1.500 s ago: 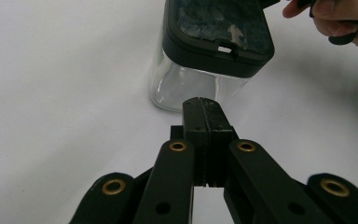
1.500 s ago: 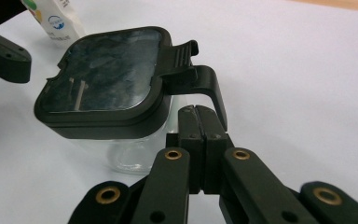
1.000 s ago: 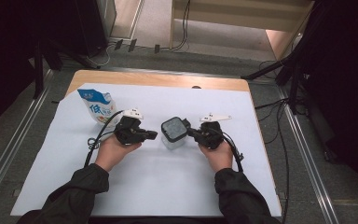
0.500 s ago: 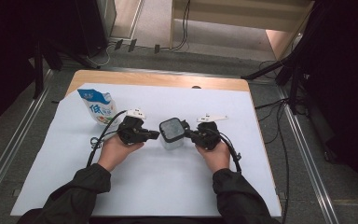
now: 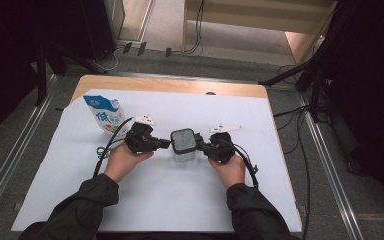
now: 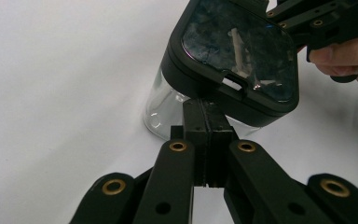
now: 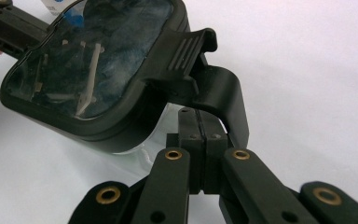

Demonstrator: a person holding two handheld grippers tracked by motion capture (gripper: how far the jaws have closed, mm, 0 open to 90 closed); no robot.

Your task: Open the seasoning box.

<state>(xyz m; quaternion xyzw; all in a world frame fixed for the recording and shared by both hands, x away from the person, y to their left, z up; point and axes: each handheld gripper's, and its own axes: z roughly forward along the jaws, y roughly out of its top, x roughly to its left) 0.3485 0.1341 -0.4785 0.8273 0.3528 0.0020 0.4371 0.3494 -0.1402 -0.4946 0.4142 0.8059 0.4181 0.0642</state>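
A clear container [image 5: 183, 150] with a black lid [image 5: 183, 140] stands on the white sheet between my two grippers. My left gripper [image 5: 166, 144] is shut, jaws pressed together with nothing between them, its tip against the lid's left edge [image 6: 223, 95]. In the left gripper view the left gripper [image 6: 209, 112] sits just below the lid's small notch. My right gripper [image 5: 200, 146] is also shut and empty. Its tip [image 7: 199, 123] sits under the lid's black ribbed latch [image 7: 191, 53], which is swung outward from the lid [image 7: 88, 60].
A white and blue pouch [image 5: 103, 114] stands at the back left of the white sheet [image 5: 180, 200]. The wooden table edge [image 5: 170, 86] runs behind it. Cables [image 5: 111, 142] trail from both grippers. Metal rails flank the table.
My right gripper has edged slightly left, closer against the container's latch side. The left gripper has held still.
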